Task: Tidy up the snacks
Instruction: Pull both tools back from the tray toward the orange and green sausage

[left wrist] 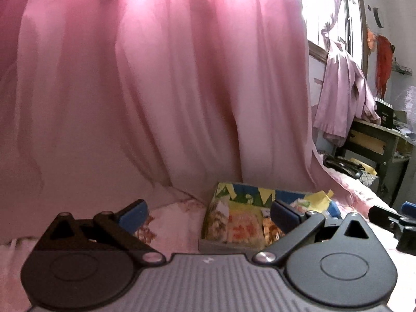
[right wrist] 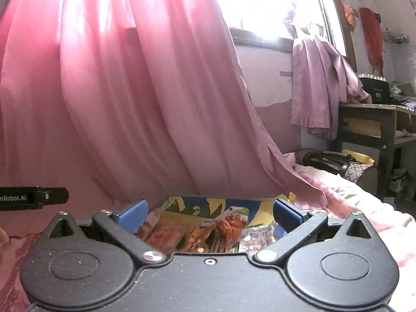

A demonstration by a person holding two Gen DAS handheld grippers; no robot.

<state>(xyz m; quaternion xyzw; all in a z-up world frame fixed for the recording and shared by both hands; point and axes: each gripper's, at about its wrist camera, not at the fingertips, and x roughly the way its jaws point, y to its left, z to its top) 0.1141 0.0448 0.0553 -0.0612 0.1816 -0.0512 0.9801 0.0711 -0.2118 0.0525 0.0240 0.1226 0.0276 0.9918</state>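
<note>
Both grippers empty, jaws wide apart. Snack box (right wrist: pixel 208 231) sits low centre in the right wrist view, dead ahead of the right gripper (right wrist: pixel 209 214); for the left gripper (left wrist: pixel 208 214) it lies lower right. Right hand is nearer.

We can read only "nRobot.AI", cut off at the picture's edge, in white letters on the black body of the left gripper (right wrist: pixel 33 198), which juts in to the left of the right gripper; the print on the snack packets (right wrist: pixel 197 231) is too blurred to read.
</note>
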